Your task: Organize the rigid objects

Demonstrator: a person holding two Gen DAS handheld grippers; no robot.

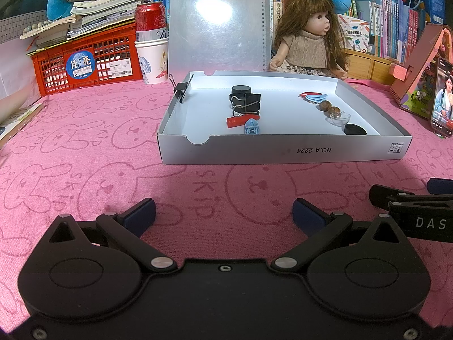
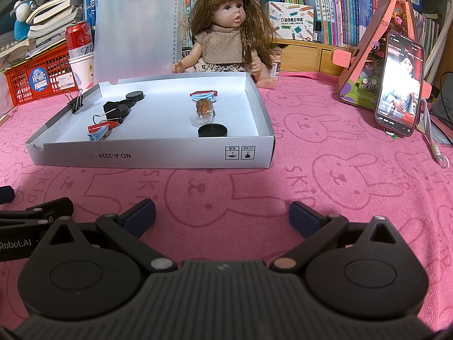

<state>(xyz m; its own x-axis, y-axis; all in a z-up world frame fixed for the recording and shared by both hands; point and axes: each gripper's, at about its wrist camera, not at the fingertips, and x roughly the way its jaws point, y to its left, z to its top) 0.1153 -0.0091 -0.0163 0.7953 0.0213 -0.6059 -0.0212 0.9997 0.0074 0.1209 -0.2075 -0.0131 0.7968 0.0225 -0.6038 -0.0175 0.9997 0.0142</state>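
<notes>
Pink bunny-print cloth [image 1: 85, 147] bears a tray [image 1: 283, 153]; doll [image 2: 229, 28] and, seemingly, bookshelves [image 2: 325, 0] behind. Both grippers [image 1: 223, 216] [image 2: 223, 215] gape, holding nothing.

A pink bunny-print cloth [image 1: 113, 170] carries a shallow grey box [image 1: 283, 150], doll [image 1: 307, 42] and phone [image 2: 399, 85].

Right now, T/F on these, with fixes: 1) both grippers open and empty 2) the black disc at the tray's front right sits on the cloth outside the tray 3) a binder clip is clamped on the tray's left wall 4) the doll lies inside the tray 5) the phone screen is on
1) Left gripper and right gripper are open and empty. True.
2) False. The black disc lies inside the tray.
3) A binder clip is clamped on the left wall. True.
4) False. The doll sits behind the tray, on the cloth.
5) The phone screen is lit. True.
</notes>
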